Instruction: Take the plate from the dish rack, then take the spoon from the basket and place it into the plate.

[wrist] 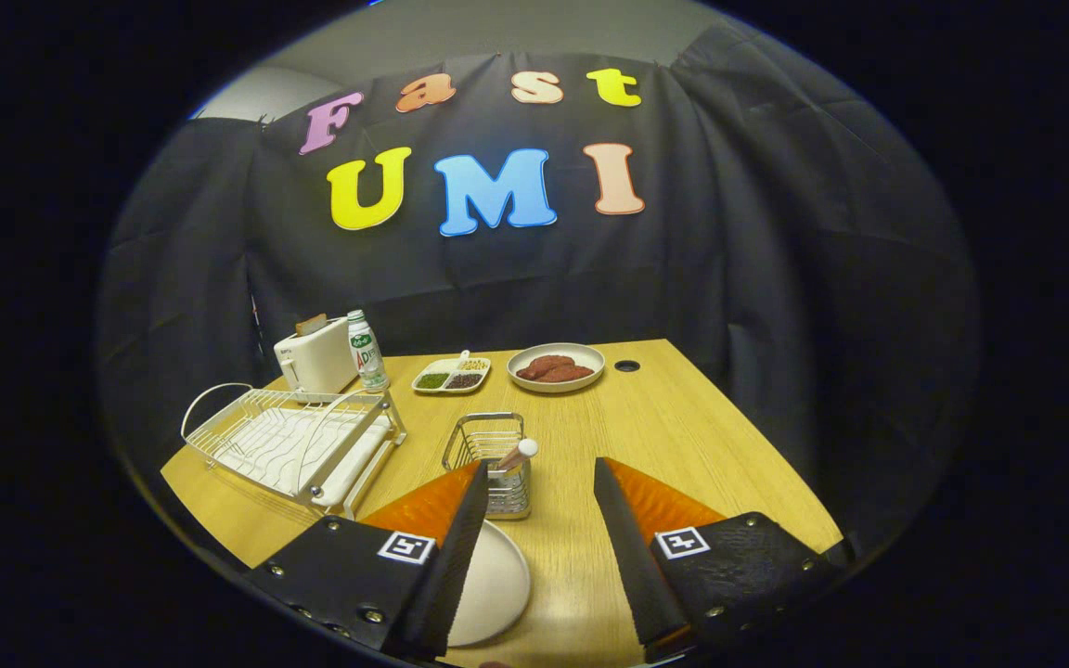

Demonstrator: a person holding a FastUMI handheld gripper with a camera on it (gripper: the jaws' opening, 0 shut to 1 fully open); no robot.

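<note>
Table [683, 436]: wooden, carrying everything.
Dish rack [293, 441]: white wire, far left, holding no plate.
Plate [493, 584]: white, flat on the table, partly under the left finger.
Basket [493, 459]: just ahead, spoon [518, 455] standing inside.
Tongs [539, 482]: spread wide, gripping nothing.

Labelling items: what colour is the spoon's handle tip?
White, on the spoon in the basket; gripper view shows it.

The tongs [539, 478] hang level, both fingers spread wide apart, gripping nothing.
</note>
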